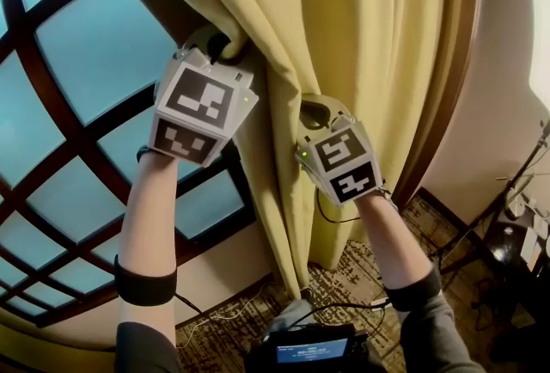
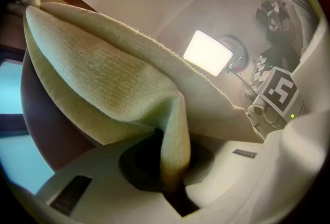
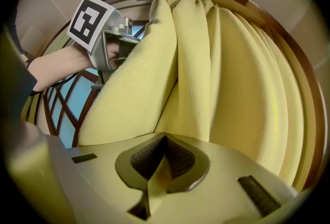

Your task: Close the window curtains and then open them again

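My left gripper clamped on curtain edge | right gripper pinching a lower fold | curtain bunched right of window, glass bare | I judge: closing or reopening phase, cannot tell.

the yellow cloth curtain was matt and finely ribbed; the dark brown wooden window lattice was smooth and glossy.

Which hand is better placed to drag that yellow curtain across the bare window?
The left, probably: left tongs pinch the curtain edge nearest the window; right tongs grip folds farther back.
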